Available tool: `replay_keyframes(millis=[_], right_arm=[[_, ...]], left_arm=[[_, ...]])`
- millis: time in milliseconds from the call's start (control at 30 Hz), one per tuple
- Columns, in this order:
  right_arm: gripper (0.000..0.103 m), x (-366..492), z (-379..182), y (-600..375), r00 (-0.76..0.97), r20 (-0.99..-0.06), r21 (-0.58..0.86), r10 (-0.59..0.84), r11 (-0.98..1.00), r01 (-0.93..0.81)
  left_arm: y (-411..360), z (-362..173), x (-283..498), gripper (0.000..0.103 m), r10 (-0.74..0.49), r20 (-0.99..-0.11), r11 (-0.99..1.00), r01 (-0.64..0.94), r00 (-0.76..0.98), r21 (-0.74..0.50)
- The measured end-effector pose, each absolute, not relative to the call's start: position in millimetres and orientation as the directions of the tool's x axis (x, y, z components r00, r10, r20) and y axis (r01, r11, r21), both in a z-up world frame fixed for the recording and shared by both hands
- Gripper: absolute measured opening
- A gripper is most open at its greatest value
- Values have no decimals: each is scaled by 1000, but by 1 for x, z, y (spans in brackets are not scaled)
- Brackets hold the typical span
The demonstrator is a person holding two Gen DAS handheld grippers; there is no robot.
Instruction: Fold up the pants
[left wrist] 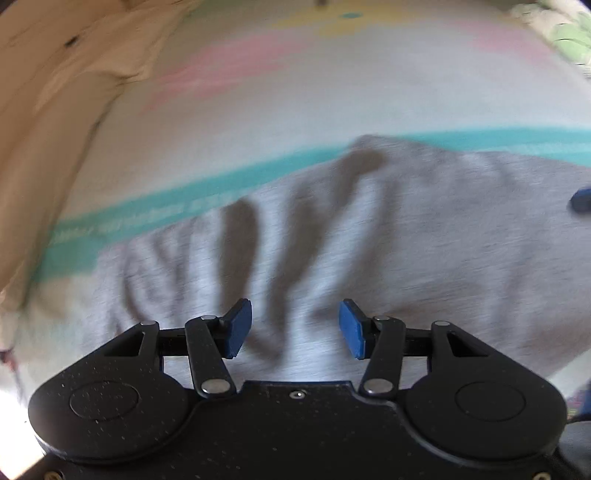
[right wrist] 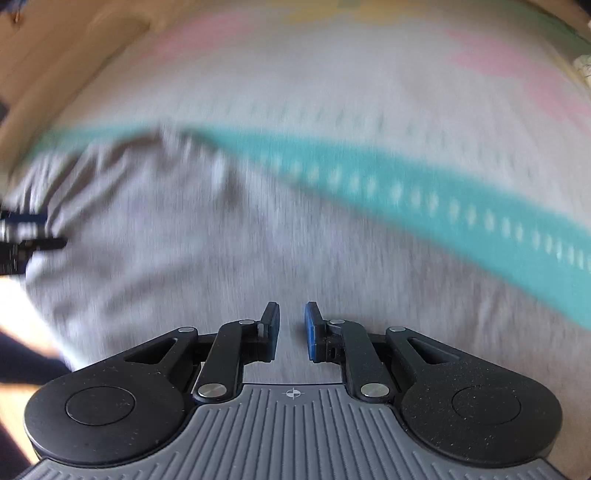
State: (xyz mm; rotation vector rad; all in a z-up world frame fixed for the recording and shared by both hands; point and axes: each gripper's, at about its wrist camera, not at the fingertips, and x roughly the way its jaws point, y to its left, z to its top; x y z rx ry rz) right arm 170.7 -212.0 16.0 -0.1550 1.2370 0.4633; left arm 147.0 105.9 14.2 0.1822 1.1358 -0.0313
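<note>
Grey pants (left wrist: 332, 236) lie wrinkled on a pastel play mat (left wrist: 295, 92), with deep creases on their left part. My left gripper (left wrist: 295, 328) is open and empty just above the cloth. In the right wrist view the same pants (right wrist: 166, 240) fill the lower left. My right gripper (right wrist: 291, 332) hovers over them with its jaws a narrow gap apart and nothing between them. The left gripper shows at that view's left edge (right wrist: 22, 236). A blue pad of the right gripper shows at the left view's right edge (left wrist: 581, 199). Both views are motion-blurred.
A teal stripe (right wrist: 424, 199) crosses the mat behind the pants. Beige bedding or cloth (left wrist: 48, 92) rises along the left side. A green-patterned item (left wrist: 569, 33) lies at the far right corner.
</note>
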Motion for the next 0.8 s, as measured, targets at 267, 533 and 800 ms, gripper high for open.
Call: replay_keyframes(millis=[267,533,800], right_arm=[[17,132,17,-249,202,-941,157,271,880,-448],[27,142,57,-364,505,-851,175,146,984,12],[45,110,75,-470,634,-762,147,-132,919,367]], left_arm=[[43,-17,143,57,-53,-980,921,388,191,26],[0,24,165,59,-121,-890,940,340,440,40],[-91,32,170,60,-225,-753,930,366,618,23]])
